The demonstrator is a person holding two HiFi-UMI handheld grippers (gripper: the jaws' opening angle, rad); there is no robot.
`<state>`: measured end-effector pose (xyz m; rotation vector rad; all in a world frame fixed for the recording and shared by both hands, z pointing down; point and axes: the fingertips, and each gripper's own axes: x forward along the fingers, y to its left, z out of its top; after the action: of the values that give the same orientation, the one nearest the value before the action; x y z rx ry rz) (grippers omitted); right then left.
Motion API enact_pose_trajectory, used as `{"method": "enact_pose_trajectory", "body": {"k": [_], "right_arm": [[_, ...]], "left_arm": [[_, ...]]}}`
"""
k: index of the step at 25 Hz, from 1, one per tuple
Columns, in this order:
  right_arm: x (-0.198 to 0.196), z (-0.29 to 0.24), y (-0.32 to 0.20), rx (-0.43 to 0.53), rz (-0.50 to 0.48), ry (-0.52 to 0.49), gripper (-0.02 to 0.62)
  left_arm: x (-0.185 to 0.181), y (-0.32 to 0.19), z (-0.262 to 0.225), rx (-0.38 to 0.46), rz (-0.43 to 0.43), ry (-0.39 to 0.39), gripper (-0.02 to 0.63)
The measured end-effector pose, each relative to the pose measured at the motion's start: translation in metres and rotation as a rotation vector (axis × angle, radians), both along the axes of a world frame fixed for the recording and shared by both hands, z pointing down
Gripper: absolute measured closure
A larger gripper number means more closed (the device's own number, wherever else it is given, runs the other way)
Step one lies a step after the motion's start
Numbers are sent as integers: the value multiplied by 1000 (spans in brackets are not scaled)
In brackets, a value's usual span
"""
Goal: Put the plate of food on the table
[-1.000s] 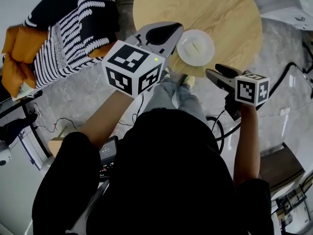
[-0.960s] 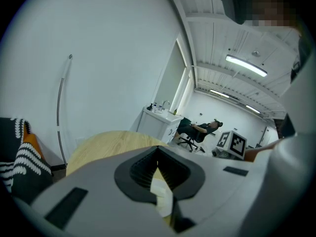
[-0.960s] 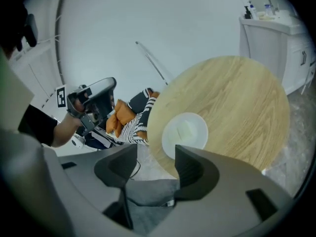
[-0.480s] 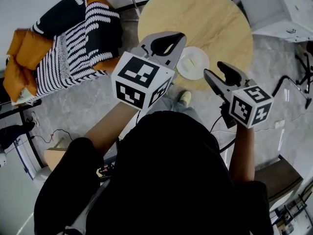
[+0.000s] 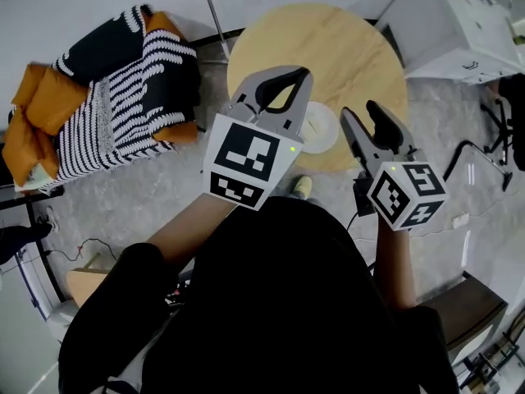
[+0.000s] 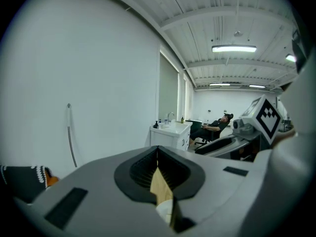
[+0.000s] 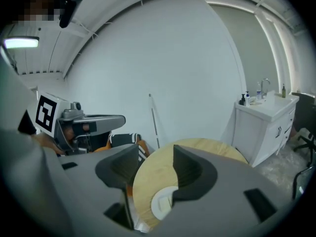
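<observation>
Left gripper [image 5: 291, 76] is pressed together on nothing and right gripper [image 5: 361, 111] is spread and empty. Both have lifted up and back toward us over the last second, and we've stepped away, so the table [image 5: 328, 48] now sits farther off. Plate of food [image 5: 324, 130] stays put at the table's near edge, seen between the two grippers and touched by neither, so we judge placement done and retreat under way.

No legible text or numbers, seemingly anywhere.
</observation>
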<state>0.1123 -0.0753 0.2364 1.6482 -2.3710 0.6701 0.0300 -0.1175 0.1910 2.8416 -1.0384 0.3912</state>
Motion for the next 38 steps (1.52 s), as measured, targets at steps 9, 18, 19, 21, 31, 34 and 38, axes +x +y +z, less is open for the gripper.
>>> {"method": "enact_pose_trajectory", "body": {"k": [9,18,19,21,31,34,38], "right_arm": [[3,-9,4,50,60,12,588],[-7,-10,3,58,30,35,588],[-7,-11,3,62,30,35,589],[-6,-13,0,68,33,35,588],[-5,-10,-3,53,38,51,588],[-4,-9,-4,48,37,51,588],[-3,-8,-5,47,32,52,588]], "left_arm": [[-5,2,-6,18,4,2,598],[-11,-2,-6,20,4,12,598],[-11,-3,-7,21,5,12,598],[-11,-5,-8,26,6,13,598],[-7,-11,-8,23,26,20,598],[-5,-12,-7,20,28,19,598],[-3,-13,-7,19,29,19,598]]}}
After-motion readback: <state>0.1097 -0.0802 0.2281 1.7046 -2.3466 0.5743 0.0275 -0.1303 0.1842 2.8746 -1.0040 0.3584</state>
